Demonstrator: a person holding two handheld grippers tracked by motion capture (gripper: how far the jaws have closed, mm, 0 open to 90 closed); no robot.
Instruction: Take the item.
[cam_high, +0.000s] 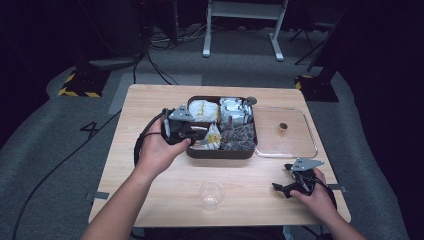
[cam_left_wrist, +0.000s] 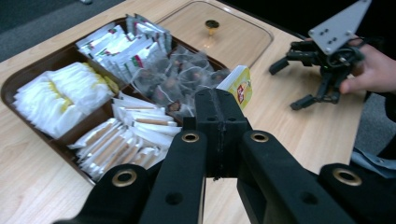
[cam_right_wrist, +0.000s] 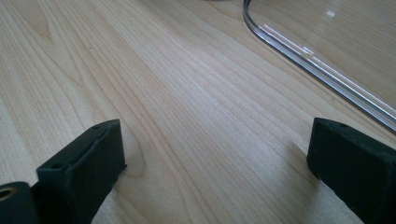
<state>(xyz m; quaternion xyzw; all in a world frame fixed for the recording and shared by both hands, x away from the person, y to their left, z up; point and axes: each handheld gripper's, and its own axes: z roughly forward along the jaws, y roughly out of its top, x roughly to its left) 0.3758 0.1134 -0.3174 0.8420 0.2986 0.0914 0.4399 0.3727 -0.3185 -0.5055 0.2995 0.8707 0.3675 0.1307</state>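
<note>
- Left tool (cam_high: 204, 131) clenched on a yellow tea packet (cam_left_wrist: 239, 84), above the near edge of the tea box (cam_high: 220, 153).
- Glass cup (cam_high: 211, 194) stands near-centre on worktop (cam_high: 150, 170); carry the packet level, release directly over it.
- Right tool (cam_high: 281, 188) released, resting beside the clear lid (cam_high: 300, 147).

Your high view is dim: the room around the pale wooden table (cam_high: 165, 175) falls to near black, light lands from above on the tabletop alone. The clear plastic cup (cam_high: 211, 194) barely reads. In your left gripper view the black closed left gripper (cam_left_wrist: 219, 116) is soft up close, and the dark brown compartment tray (cam_left_wrist: 28, 79) is slightly blurred. Your right gripper view is bright, glare streaks along the clear plastic lid (cam_right_wrist: 327, 70), soft shadows under the jaws.
</note>
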